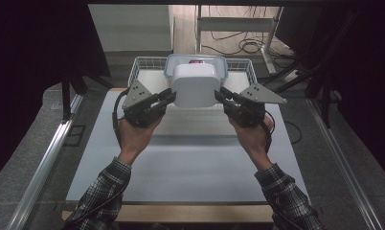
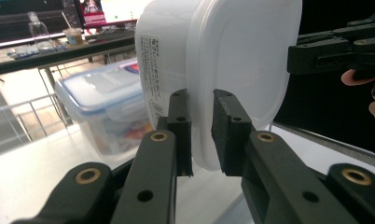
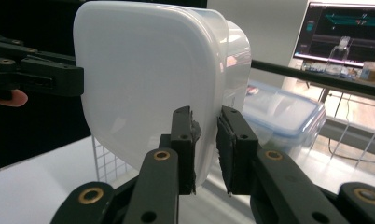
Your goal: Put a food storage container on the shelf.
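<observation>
White container (image 1: 194, 84) rim pinched, both fingers (image 2: 180, 122)

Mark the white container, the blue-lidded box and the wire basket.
white container (image 1: 194, 84), high view, middle of its lid.
blue-lidded box (image 2: 99, 86), left gripper view, clear lid top.
wire basket (image 1: 143, 61), high view, left rim.

The tub (image 1: 195, 85) hangs above the desk (image 1: 190, 167) near its far edge, between the left tool (image 1: 170, 96) and right tool (image 1: 220, 97); behind it, the lidded box (image 1: 220, 67) sits in the wire basket (image 1: 145, 64).
</observation>
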`<action>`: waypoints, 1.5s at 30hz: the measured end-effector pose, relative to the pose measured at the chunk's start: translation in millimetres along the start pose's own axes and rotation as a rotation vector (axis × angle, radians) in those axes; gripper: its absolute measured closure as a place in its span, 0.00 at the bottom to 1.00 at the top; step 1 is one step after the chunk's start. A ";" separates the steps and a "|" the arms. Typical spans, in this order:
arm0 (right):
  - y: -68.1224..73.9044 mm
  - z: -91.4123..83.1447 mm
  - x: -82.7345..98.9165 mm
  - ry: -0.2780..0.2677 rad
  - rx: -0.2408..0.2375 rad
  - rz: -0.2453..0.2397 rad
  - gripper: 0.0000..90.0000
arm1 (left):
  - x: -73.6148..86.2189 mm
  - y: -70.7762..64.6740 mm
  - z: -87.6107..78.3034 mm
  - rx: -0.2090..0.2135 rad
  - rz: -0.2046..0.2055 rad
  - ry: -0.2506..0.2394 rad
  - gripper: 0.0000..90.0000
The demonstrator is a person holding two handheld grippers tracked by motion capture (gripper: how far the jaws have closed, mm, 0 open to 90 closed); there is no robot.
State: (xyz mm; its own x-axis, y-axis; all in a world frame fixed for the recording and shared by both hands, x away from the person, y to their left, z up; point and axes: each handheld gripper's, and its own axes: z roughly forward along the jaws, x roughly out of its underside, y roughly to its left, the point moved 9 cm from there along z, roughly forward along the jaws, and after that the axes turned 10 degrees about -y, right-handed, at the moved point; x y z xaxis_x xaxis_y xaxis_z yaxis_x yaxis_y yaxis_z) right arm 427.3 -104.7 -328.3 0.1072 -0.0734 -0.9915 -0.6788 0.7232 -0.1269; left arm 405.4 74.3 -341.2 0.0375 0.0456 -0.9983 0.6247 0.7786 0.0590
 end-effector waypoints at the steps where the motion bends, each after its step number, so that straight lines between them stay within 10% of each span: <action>1: -1.2 1.6 -2.1 -0.003 0.002 -0.003 0.85 | -2.1 1.5 0.7 -0.001 0.007 0.001 0.87; 19: -28.7 29.7 -36.1 -0.038 0.057 0.007 0.83 | -36.8 24.6 30.2 0.002 -0.021 -0.012 0.87; 45: -43.8 51.0 -35.3 -0.028 0.079 0.046 0.78 | -36.3 43.3 51.4 -0.016 -0.088 -0.020 0.84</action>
State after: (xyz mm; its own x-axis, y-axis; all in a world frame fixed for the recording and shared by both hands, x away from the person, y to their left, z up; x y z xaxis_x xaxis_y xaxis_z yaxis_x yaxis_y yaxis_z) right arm 490.2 -98.8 -286.4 0.0986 -0.0202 -0.9949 -0.6244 0.7773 -0.0777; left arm 471.2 74.2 -302.4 -0.0016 -0.0360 -0.9993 0.6137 0.7890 -0.0294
